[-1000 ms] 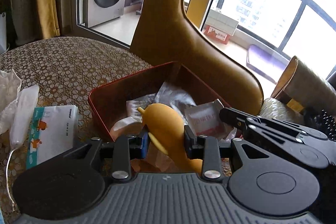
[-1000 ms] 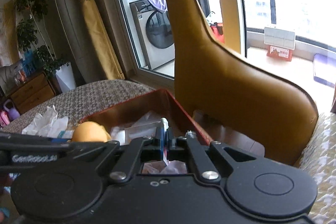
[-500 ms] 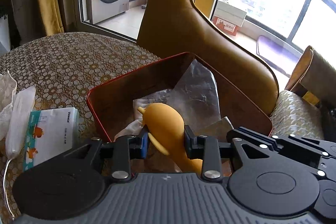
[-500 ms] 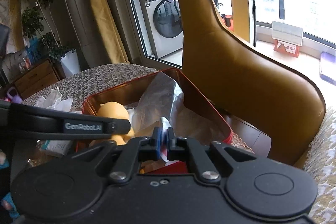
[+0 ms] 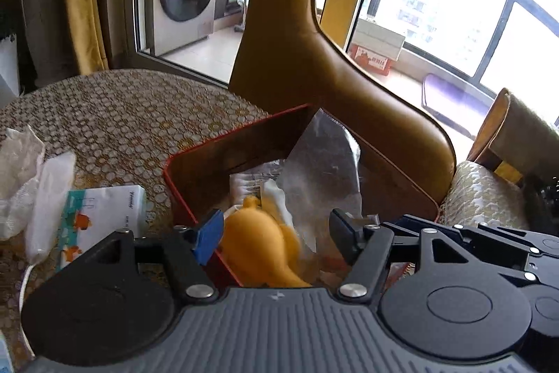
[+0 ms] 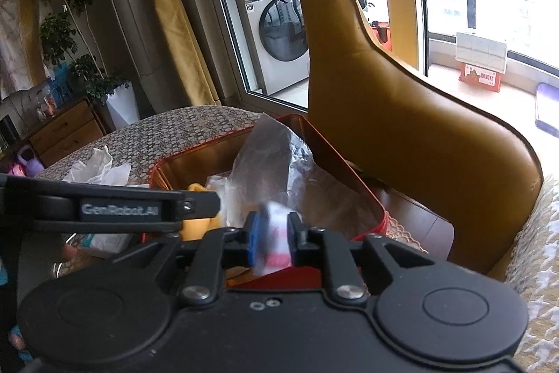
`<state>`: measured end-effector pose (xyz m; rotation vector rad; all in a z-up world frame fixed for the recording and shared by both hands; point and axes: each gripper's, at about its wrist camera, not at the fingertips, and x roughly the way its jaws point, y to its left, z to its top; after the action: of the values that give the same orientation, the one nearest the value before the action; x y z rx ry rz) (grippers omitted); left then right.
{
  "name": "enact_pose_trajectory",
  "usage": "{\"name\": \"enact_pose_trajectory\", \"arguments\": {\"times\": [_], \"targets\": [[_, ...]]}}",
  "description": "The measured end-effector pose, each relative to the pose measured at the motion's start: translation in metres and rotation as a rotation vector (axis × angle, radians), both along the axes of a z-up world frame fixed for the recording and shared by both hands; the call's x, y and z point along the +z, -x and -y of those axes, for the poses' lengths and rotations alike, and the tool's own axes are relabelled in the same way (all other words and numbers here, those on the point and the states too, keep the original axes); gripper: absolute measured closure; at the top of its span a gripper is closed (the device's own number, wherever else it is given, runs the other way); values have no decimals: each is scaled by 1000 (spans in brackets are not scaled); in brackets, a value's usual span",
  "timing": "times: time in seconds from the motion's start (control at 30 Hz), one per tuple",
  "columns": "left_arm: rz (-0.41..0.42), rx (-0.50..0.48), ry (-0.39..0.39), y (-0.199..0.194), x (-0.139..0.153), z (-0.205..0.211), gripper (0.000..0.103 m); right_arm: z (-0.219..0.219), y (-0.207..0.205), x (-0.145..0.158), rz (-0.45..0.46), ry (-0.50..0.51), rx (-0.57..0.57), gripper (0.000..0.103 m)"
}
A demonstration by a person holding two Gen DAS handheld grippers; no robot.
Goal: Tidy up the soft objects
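A brown chair (image 5: 342,100) with a tall back stands at the far side of the table (image 5: 115,114), which wears a dotted cloth. On the table's near right part sits a red tin (image 5: 181,194), its far corner against the chair. Inside the tin a clear bag (image 5: 325,163) leans up toward the far corner, with white packets beside it.

To the left of the tin lies a tissue pack (image 5: 101,215), and farther left crumpled white wrappers (image 5: 21,177).

The left gripper (image 5: 276,233) hangs over the tin's near edge. Its jaws have just been opening and now stand wide. The yellow toy (image 5: 258,240) is between them, blurred, nearer the left blue pad than the right one; neither pad presses on it. Its lower end passes out of sight behind the gripper body.

The right gripper (image 6: 274,240) is just to the right, also over the tin's near edge. Its jaws have just been opening but remain narrow. A small white packet (image 6: 276,243) with pink print sits between them, blurred; whether the pads touch it cannot be told.
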<state>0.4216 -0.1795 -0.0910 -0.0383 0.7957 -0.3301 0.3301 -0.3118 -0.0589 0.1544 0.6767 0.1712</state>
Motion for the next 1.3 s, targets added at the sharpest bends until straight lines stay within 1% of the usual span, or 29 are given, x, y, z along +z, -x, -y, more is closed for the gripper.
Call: {"name": "enact_pose_trajectory", "arguments": {"times": [0.07, 0.4, 0.6, 0.67, 0.87, 0.93, 1.0, 1.1, 1.17, 1.3], "targets": [[15, 4, -1, 7, 6, -4, 37, -1, 4, 3, 6, 0, -2, 76], [64, 10, 11, 53, 40, -34, 37, -7, 33, 28, 37, 0, -3, 68], [84, 16, 20, 85, 59, -56, 37, -21, 59, 47, 56, -5, 29, 64], [89, 21, 22, 97, 66, -65, 37, -27, 67, 53, 61, -10, 44, 61], [79, 42, 21, 128, 77, -95, 37, -51, 93, 71, 102, 1, 81, 53], [87, 49, 17, 141, 81, -109, 36, -61, 100, 76, 113, 4, 107, 50], [92, 59, 18, 151, 83, -121, 29, -74, 107, 81, 119, 3, 131, 48], [102, 84, 18, 166, 85, -140, 28, -90, 115, 86, 133, -5, 161, 45], [110, 101, 13, 177, 84, -152, 28, -101, 121, 88, 139, -14, 179, 41], [112, 125, 6, 193, 82, -173, 28, -125, 130, 89, 140, -20, 228, 35]]}}
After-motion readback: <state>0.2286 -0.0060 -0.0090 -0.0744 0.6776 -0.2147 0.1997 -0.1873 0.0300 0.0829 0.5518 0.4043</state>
